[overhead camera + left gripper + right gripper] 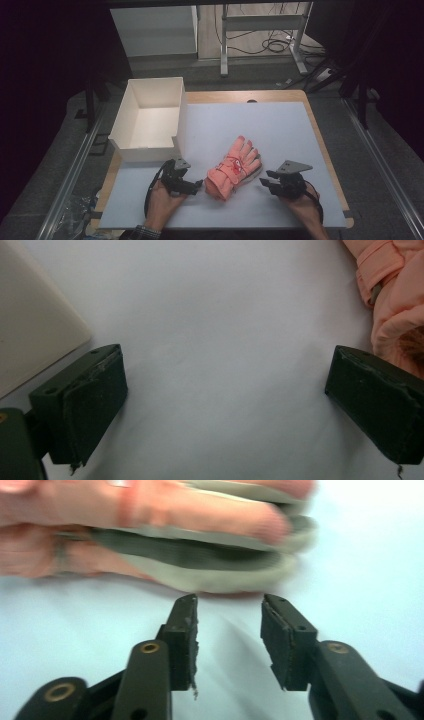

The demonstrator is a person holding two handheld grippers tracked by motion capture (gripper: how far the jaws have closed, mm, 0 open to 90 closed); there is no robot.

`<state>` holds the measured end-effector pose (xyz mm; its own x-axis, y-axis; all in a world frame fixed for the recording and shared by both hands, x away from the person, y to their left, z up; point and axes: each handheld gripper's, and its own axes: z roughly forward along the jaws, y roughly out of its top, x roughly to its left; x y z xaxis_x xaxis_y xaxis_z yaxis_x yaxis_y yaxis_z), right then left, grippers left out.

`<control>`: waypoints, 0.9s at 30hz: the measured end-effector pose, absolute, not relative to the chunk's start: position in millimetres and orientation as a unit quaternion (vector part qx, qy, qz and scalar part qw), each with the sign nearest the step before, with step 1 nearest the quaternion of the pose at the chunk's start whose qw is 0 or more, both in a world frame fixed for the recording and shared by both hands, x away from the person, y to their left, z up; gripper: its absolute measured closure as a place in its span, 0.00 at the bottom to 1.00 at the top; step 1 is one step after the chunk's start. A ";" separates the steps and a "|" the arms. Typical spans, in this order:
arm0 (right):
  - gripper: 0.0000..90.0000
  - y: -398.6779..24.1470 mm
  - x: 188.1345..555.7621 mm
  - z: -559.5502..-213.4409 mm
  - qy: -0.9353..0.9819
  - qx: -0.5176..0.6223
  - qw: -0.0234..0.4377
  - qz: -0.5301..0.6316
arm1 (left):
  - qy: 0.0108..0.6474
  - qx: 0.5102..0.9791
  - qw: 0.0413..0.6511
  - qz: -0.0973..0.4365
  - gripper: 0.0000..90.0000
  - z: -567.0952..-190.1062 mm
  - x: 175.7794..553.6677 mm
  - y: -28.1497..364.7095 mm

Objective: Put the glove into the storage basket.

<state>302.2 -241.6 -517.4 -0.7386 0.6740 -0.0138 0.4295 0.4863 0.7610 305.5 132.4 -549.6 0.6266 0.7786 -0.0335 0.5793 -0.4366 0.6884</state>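
Pink gloves (234,167) lie stacked mid-counter between both empty grippers: left gripper (199,185) wide by the cuff, right gripper (265,179) half open; a shallow pinch could lift one glove alone

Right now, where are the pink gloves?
In the high view the pink gloves lie on the white table near its front edge, between the left gripper and the right gripper, just right of the white box.
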 end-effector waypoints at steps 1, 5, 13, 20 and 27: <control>0.62 -246.8 304.9 -517.1 0.844 0.334 0.165 0.386 | 0.406 0.835 0.341 0.146 0.04 -549.6 305.4 132.4; 0.53 -261.4 312.8 -517.4 0.838 0.352 0.191 0.371 | 0.407 0.835 0.341 0.144 0.04 -549.5 305.7 132.6; 0.35 -284.5 327.6 -528.0 0.825 0.394 0.211 0.346 | 0.407 0.834 0.343 0.144 0.04 -549.6 305.7 133.1; 0.26 -286.0 330.8 -529.4 0.822 0.408 0.203 0.343 | 0.411 0.830 0.350 0.138 0.04 -549.4 305.9 134.2; 0.26 -286.9 331.2 -529.8 0.821 0.408 0.201 0.346 | 0.421 0.823 0.357 0.133 0.07 -534.1 306.3 143.9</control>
<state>331.2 -286.9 -529.8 -0.5872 0.8081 -0.0474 0.5303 0.4283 0.7317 306.3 143.9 -534.1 0.6107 0.7877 -0.0807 0.5977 -0.3918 0.6995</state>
